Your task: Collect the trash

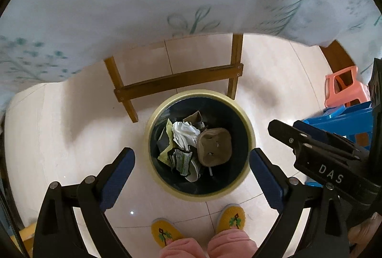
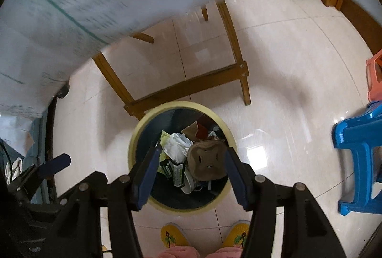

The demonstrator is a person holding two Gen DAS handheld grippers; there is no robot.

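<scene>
A round trash bin (image 1: 248, 124) with a pale yellow rim and dark inside stands on the tiled floor below both grippers; it also shows in the right wrist view (image 2: 136, 138). Inside lie a brown paper cup holder (image 1: 214, 147), crumpled white paper (image 1: 185, 133) and printed wrappers (image 1: 181, 158); the cup holder (image 2: 206, 160) and white paper (image 2: 175, 147) show in the right wrist view too. My left gripper (image 1: 192, 160) is open and empty above the bin. My right gripper (image 2: 191, 162) is open and empty above the bin, and also appears at the right of the left view (image 1: 310, 150).
A table with wooden legs (image 1: 181, 81) and a white patterned cloth (image 1: 143, 7) stands just behind the bin. Blue (image 2: 360, 157) and orange (image 2: 374, 76) plastic stools stand to the right. The person's yellow slippers (image 1: 164, 233) are on the floor in front of the bin.
</scene>
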